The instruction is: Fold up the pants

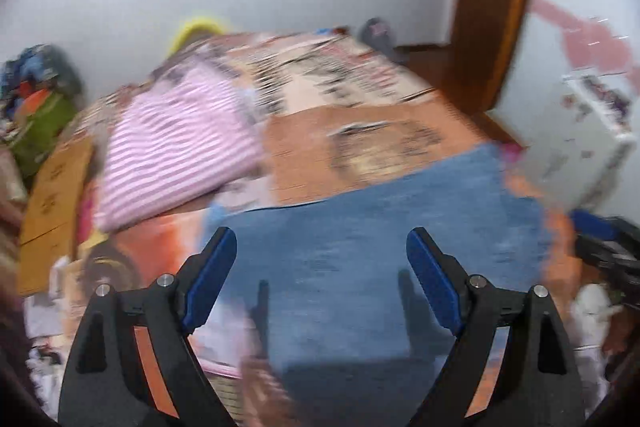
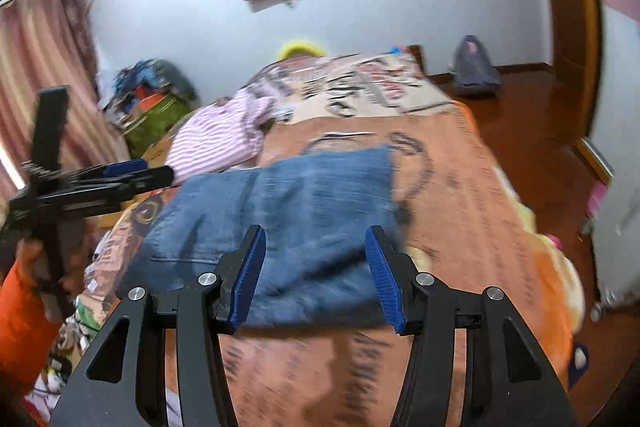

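Blurred wrist views are showing a bed (image 2: 472,187) under an orange printed cover. Folded blue denim pants (image 2: 288,211) are lying flat on it, at the centre of both views. The left gripper (image 1: 322,259) is hovering above the pants with its blue pads spread wide and nothing between them. The right gripper (image 2: 316,255) is hanging over the pants' near edge, jaws parted and gripping nothing. A pink striped garment (image 1: 176,143) is lying at ten o'clock from the pants.
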`<state>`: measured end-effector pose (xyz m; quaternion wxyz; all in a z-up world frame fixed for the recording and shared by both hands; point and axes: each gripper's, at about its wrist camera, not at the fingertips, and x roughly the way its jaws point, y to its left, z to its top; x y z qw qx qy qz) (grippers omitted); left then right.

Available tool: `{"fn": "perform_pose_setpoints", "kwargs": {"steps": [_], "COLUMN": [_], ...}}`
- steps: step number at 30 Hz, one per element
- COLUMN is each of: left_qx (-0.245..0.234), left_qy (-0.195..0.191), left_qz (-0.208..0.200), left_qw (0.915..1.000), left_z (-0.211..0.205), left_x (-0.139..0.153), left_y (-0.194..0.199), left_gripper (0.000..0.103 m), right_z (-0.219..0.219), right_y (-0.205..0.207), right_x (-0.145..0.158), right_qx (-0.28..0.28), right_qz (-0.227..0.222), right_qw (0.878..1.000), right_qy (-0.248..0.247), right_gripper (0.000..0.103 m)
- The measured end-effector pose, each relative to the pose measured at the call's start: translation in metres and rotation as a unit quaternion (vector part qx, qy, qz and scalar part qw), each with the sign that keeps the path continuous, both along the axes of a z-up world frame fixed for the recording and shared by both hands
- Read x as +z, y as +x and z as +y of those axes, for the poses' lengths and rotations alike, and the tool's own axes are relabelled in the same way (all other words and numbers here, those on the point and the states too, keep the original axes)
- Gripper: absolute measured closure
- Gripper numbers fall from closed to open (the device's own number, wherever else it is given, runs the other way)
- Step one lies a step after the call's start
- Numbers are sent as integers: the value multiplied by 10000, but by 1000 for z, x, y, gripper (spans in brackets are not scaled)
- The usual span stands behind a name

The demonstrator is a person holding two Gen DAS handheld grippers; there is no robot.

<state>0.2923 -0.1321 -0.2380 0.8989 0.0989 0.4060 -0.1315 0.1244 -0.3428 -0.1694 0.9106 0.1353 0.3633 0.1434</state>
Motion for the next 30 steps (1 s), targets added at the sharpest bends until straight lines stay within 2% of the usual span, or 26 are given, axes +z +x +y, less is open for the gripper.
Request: {"fn": "perform_pose_setpoints", "kwargs": {"steps": [5,7,9,12,15,18,22,23,24,25,30], "left_qx": [493,478,477,420,338,383,194,119,-18,-121,-663], "left_qy": [249,155,70,-18,-246,-311,-95,-74,-32,12,218], "left_qz": [444,533,508,438,579,525,435,450,477,511,1101], "left_qw": [9975,9973,9975,9982,9974,9974,9988,9989,9989,9986,9915], "left_z": [33,38,40,47,59,64,60,56,49,42,9], "left_x": [-50,-65,-73,-76,-73,-57,-41,-39,-40,-42,-79], "left_y": [42,51,53,56,64,69,86,90,96,101,119], "left_gripper": [25,24,18,10,11,16,16,16,16,16,15], "right_z": [45,55,54,41,25,18,26,28,31,33,38], "right_y": [24,32,33,30,27,21,11,9,6,3,3], "right_x": [-23,-42,-54,-55,-58,-54,-45,-44,-44,-44,-57], "right_qx": [441,504,461,504,514,414,265,247,197,133,-10], "right_qz": [210,465,516,571,710,851,915,925,954,950,1052], "right_qw": [9988,9975,9973,9971,9961,9950,9952,9953,9952,9954,9944], "right_qy": [-9,-157,-228,-64,71,310,218,165,64,1,-108], "right_gripper": [54,54,56,62,76,77,69,65,55,48,43]}}
